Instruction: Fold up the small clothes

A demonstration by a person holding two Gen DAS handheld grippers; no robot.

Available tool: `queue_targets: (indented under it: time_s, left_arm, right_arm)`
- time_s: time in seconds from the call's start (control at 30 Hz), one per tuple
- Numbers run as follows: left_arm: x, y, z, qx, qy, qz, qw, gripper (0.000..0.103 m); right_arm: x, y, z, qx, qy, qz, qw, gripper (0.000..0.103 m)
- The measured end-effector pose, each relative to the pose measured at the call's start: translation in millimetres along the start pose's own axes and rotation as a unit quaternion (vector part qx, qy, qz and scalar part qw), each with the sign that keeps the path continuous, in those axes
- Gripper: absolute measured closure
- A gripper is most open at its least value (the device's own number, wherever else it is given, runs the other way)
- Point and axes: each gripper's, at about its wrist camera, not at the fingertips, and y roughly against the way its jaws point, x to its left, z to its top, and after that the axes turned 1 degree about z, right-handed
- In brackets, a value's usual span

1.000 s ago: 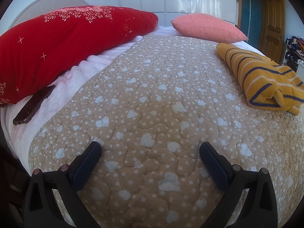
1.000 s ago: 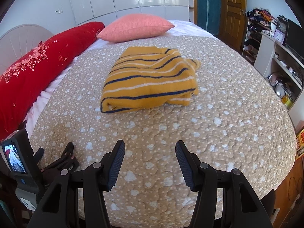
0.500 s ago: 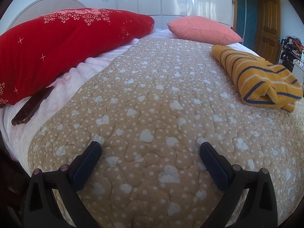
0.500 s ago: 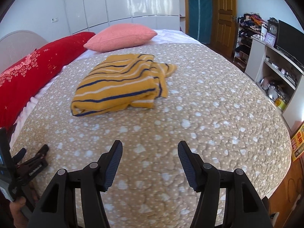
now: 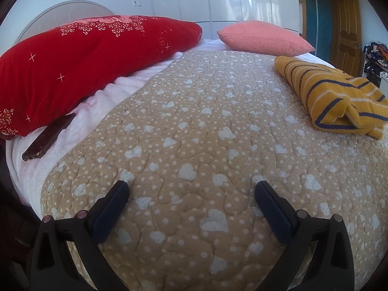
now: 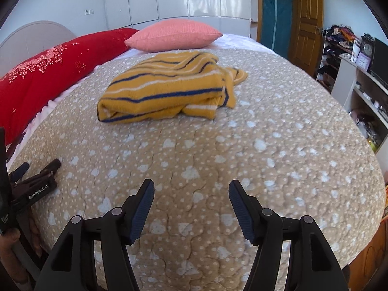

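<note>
A yellow knit garment with navy and white stripes lies folded in a loose bundle on the beige heart-patterned quilt, toward the far side of the bed. The same garment shows at the right edge of the left wrist view. My right gripper hovers over the near part of the quilt, well short of the garment; its jaws are opening with nothing between them. My left gripper stands wide open over bare quilt and shows again at the lower left of the right wrist view.
A long red embroidered pillow lies along the left side and a pink cushion sits at the bed's far end. A dark phone rests on the white blanket beside the red pillow. Shelves with clutter and a wooden door stand to the right.
The right gripper has sunk lower toward the bed and its jaws have spread a little wider. The garment now sits more to the left in its view. The left gripper has stayed put.
</note>
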Motion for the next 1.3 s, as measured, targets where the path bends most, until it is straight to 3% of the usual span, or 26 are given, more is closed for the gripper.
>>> queue_targets:
  time_s: [0.93, 1.13, 1.3]
  left_arm:
    - [5.2, 4.7, 7.4, 0.012, 0.000, -0.021, 0.9997, 0.000]
    - [-22.8, 65.6, 28.9, -0.039, -0.037, -0.106, 0.9929, 0.000]
    - [-47.6, 78.3, 37.8, 0.002, -0.051, -0.188, 0.9808, 0.000]
  right_arm:
    - [-2.9, -9.8, -4.6, 0.014, 0.002, -0.001, 1.000, 0.029]
    - [-7.8, 1.2, 10.0, -0.010, 0.006, -0.027, 1.000, 0.029]
    - [-29.5, 5.9, 23.5, -0.015, -0.013, -0.053, 0.998, 0.029]
